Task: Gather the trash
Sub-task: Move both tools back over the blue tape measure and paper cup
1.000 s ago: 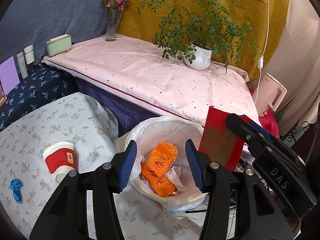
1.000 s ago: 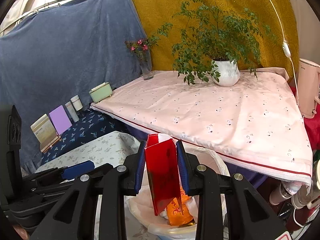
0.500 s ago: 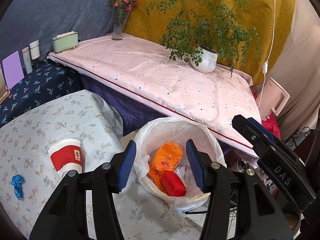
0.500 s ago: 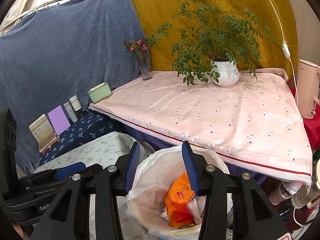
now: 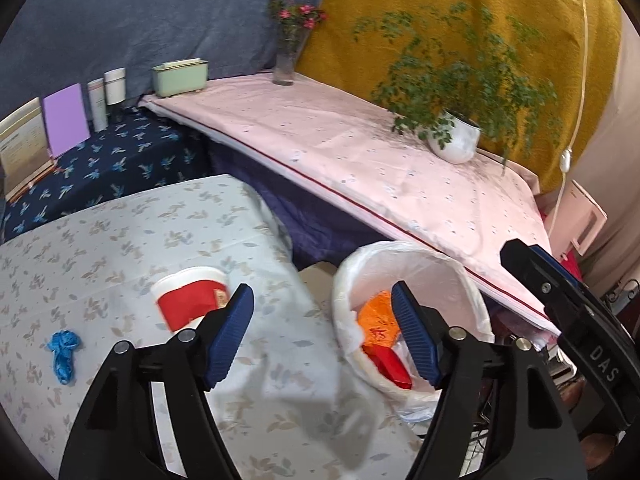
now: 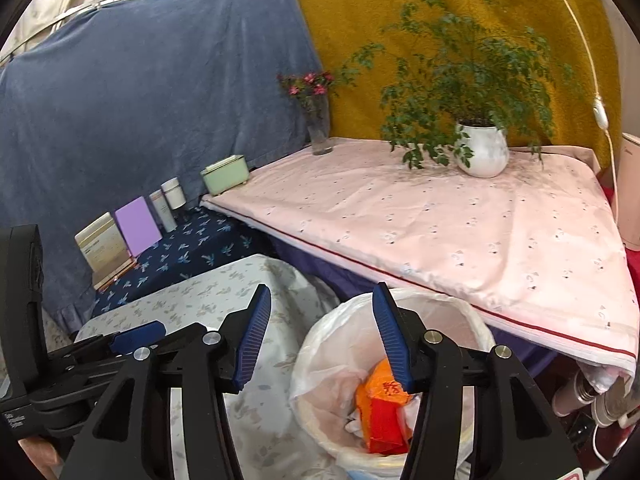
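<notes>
A white-lined trash bin [image 5: 420,256] stands beside the floral table; it also shows in the right wrist view [image 6: 320,344]. Inside lie an orange bag [image 5: 376,320] and a red box [image 5: 390,364], also seen in the right wrist view as orange bag [image 6: 384,388] and red box [image 6: 384,428]. A red and white paper cup [image 5: 188,300] lies on its side on the table, with a crumpled blue scrap [image 5: 62,354] to its left. My left gripper [image 5: 324,336] is open and empty over the table's right edge. My right gripper [image 6: 320,340] is open and empty above the bin's rim.
The floral-cloth table [image 5: 100,240] fills the lower left. Behind it a pink-covered surface [image 5: 360,160] holds a potted plant [image 5: 456,140], a flower vase [image 5: 286,64] and a green box [image 5: 180,78]. Books and jars [image 5: 64,120] stand on a dark blue cloth.
My right gripper opened and the red box dropped into the bin. My left gripper swung left toward the table, so the cup now sits nearer its left finger.
</notes>
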